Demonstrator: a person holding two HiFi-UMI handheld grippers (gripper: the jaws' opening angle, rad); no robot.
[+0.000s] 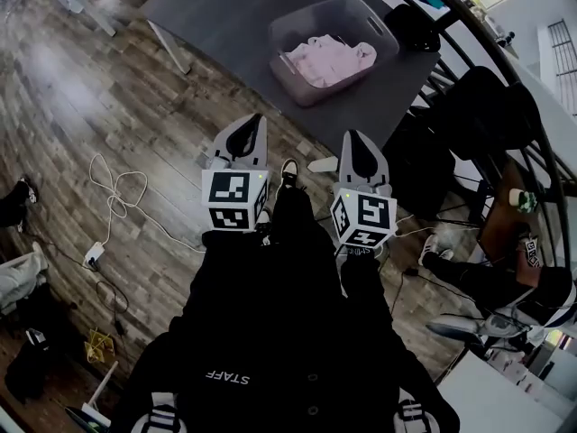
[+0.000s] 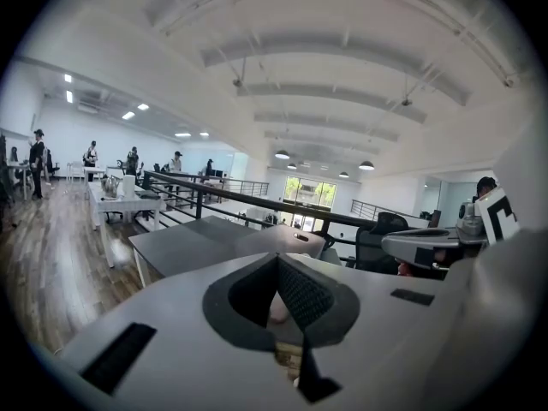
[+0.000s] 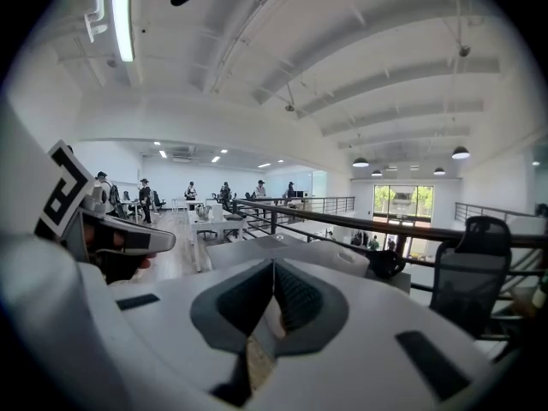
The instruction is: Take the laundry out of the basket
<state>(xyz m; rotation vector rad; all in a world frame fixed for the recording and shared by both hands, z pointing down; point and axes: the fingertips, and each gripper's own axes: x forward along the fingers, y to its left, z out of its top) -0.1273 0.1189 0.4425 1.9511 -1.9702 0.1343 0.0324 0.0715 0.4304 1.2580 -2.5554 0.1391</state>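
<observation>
A translucent grey basket (image 1: 374, 21) stands on the dark grey table (image 1: 216, 12) with pink laundry (image 1: 326, 59) bunched inside it. Both grippers hover over the wooden floor, short of the table's near edge and apart from the basket. The left gripper (image 1: 251, 129) is shut with nothing between its pads. So is the right gripper (image 1: 360, 142), side by side with it. In the left gripper view the shut jaws (image 2: 276, 291) point toward the table (image 2: 188, 247) and the basket (image 2: 287, 238). In the right gripper view the shut jaws (image 3: 272, 296) face the basket (image 3: 342, 255).
A black rounded object (image 1: 411, 25) lies on the table right of the basket. Black office chairs (image 1: 473, 106) and a railing (image 3: 385, 225) stand to the right. A white cable (image 1: 117, 192) trails on the floor at left. More desks and people are far off.
</observation>
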